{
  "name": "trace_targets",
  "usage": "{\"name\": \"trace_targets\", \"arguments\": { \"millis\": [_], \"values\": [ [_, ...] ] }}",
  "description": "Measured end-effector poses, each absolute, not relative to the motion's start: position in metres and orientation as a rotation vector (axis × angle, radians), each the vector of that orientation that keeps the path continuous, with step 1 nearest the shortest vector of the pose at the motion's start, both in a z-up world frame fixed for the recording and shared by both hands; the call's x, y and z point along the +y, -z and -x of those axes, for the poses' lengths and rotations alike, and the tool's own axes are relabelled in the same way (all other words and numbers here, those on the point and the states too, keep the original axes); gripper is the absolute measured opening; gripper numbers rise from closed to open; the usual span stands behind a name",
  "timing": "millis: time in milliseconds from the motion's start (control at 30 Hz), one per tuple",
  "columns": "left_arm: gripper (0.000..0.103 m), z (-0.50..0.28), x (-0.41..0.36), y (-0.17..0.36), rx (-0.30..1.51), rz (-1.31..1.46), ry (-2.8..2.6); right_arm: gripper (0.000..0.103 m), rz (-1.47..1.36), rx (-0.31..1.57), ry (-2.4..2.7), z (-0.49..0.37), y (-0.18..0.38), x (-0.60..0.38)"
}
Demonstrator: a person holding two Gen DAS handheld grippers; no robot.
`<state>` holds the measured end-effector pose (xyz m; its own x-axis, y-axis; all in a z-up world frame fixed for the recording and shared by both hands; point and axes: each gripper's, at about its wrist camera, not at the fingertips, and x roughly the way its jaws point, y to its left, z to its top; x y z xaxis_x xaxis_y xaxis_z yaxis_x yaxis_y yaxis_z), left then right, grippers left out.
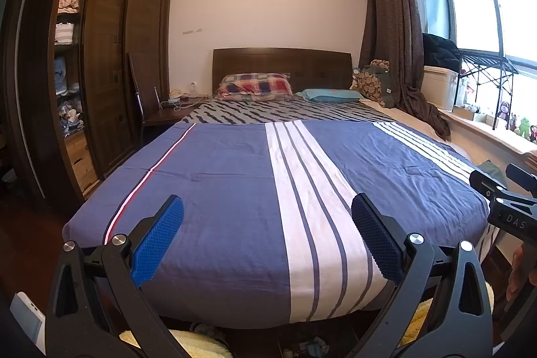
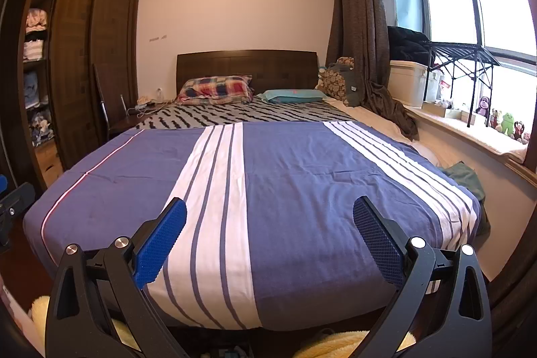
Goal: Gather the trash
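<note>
Both grippers are hovering at the near end of a bed (image 1: pixel 235 176), facing its headboard, and the task appears to be at its very start: the person is looking over the room for trash, with nothing picked up yet. The left gripper (image 1: pixel 266 235) is holding its jaws wide apart with nothing between the blue pads (image 1: pixel 157 244), and they are touching nothing; the right gripper (image 2: pixel 268 237) is doing the same, jaws spread wide and empty above the striped blue cover (image 2: pixel 302 190). No clear piece of trash is showing on the bed, which is lying smooth. The likeliest candidates are sitting low at the near edge of the left view, where small bluish bits (image 1: pixel 312 346) are lying on the floor under the foot of the bed beside a yellow fluffy mat (image 1: pixel 188 343); whether they are trash cannot be told, since they are small and dim. A green cloth (image 2: pixel 465 178) is lying at the right side of the bed, and cables and small things are resting on the nightstand (image 1: pixel 171 113) at the far left. The next move is probably calling for tilting the grippers down toward the floor, finding an item, and bringing one pair of open jaws around it.
</note>
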<state>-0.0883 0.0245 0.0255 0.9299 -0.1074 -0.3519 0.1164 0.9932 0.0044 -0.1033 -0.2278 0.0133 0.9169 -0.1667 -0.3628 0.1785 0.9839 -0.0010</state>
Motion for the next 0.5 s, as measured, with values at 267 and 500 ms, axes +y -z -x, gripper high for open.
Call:
{"name": "trace_targets", "arguments": {
  "millis": [267, 500],
  "values": [
    [0.095, 0.0873, 0.0241, -0.0259, 0.359, -0.025, 0.115, 0.1, -0.031, 0.372, 0.179, 0.1033, -0.0136, -0.228],
    [0.095, 0.0874, 0.0225, -0.0263, 0.359, -0.026, 0.117, 0.1, -0.031, 0.372, 0.178, 0.1033, -0.0136, -0.2283]
  ]
}}
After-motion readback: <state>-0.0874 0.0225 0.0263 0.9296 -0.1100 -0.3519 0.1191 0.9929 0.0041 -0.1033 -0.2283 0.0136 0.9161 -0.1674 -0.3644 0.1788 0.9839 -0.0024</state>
